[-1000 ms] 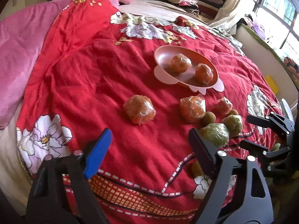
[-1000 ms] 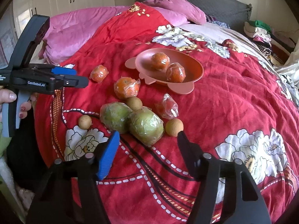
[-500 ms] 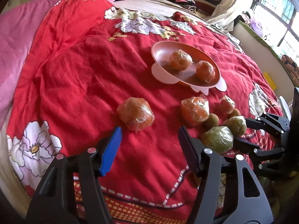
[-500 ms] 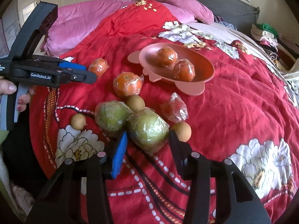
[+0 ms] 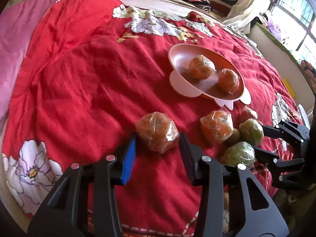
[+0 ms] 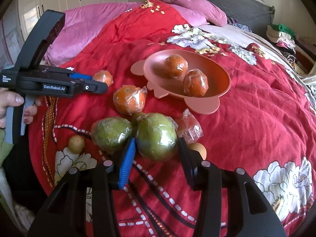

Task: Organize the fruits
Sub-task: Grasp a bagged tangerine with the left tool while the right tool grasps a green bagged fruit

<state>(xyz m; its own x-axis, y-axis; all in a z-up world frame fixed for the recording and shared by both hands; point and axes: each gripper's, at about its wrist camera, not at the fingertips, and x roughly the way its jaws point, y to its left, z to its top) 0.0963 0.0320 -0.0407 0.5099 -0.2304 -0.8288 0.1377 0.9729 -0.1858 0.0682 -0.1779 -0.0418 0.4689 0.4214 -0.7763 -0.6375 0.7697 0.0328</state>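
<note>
On the red quilt [image 5: 83,98], a plastic-wrapped orange [image 5: 156,128] sits between the pads of my left gripper [image 5: 158,135]. Its jaws are closing and both pads touch the wrap. From the right wrist view the left gripper [image 6: 98,83] shows at the left, with that orange [image 6: 103,77] at its tips. My right gripper [image 6: 157,140] is shut on a wrapped green fruit [image 6: 156,136], also seen as the right gripper [image 5: 258,138] around the green fruit [image 5: 250,131]. A pink plate [image 5: 177,79] [image 6: 197,106] beyond holds two wrapped oranges.
Close around the held green fruit lie a second green fruit [image 6: 111,134], another wrapped orange [image 6: 129,100], a small wrapped red fruit [image 6: 189,128] and small brown round fruits [image 6: 76,144]. A hand [image 6: 11,100] holds the left gripper. Pink pillows [image 6: 193,9] lie at the bedhead.
Both grippers came forward and down onto the fruit. Their jaws narrowed from wide apart: the left around the wrapped orange, the right around the green fruit.
</note>
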